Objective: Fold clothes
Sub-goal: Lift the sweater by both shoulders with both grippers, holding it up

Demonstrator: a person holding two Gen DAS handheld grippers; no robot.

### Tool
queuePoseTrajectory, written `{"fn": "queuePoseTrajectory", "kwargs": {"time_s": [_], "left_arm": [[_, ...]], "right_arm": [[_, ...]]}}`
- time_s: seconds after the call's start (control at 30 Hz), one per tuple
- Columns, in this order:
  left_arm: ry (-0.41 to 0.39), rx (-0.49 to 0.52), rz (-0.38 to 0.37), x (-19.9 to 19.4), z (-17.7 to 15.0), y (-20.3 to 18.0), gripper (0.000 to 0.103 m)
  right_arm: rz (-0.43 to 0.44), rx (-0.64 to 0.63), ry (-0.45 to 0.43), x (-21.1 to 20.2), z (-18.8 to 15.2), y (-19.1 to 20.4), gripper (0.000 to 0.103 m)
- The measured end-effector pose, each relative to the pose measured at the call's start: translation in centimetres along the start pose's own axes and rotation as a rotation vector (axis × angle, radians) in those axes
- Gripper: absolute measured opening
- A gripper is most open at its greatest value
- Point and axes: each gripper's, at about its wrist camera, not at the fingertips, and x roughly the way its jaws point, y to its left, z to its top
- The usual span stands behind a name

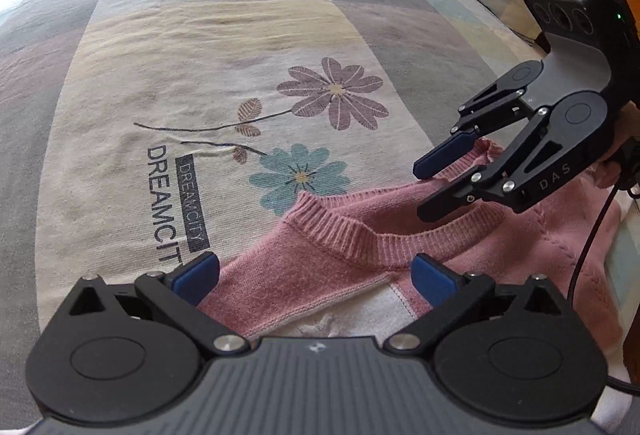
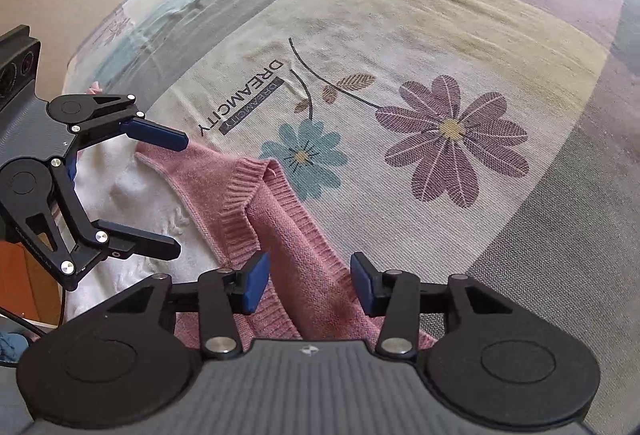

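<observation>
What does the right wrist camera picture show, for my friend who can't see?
A pink knitted sweater lies on a flower-printed bedsheet, bunched between the open right gripper. The left gripper hovers open over its white part.

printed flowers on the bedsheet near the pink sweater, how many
2 beside the sweater: a purple flower farther out and a teal flower touching the sweater's collar. Fainter ones show near the sheet's far edge; the sweater may hide more.

**Knit, weave and matt plastic**

The pink sweater (image 1: 320,259) shows soft ribbed knit. The bedsheet (image 1: 224,47) looks woven, matt, lightly wrinkled. The grippers' fingers (image 2: 156,131) are matt black plastic with smooth blue pads and shiny metal screws.
</observation>
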Motion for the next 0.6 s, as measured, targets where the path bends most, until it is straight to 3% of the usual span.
{"fn": "queuePoseTrajectory", "kwargs": {"time_s": [0.23,0.47,0.6], "left_arm": [[0.155,0.185,-0.099,2.0,3.2,1.5,0.101],[0.194,0.201,-0.082,4.1,2.8,0.5,0.101],[0.191,0.218,-0.05,4.8,2.2,-0.1,0.101]], "right_arm": [[-0.023,0.056,-0.032,-1.5,-2.0,-0.6,0.056],[-0.097,0.16,-0.091,-6.1,-4.8,-3.5,0.07],[-0.106,0.23,-0.07,-8.6,-6.9,-7.5,0.076]]}}
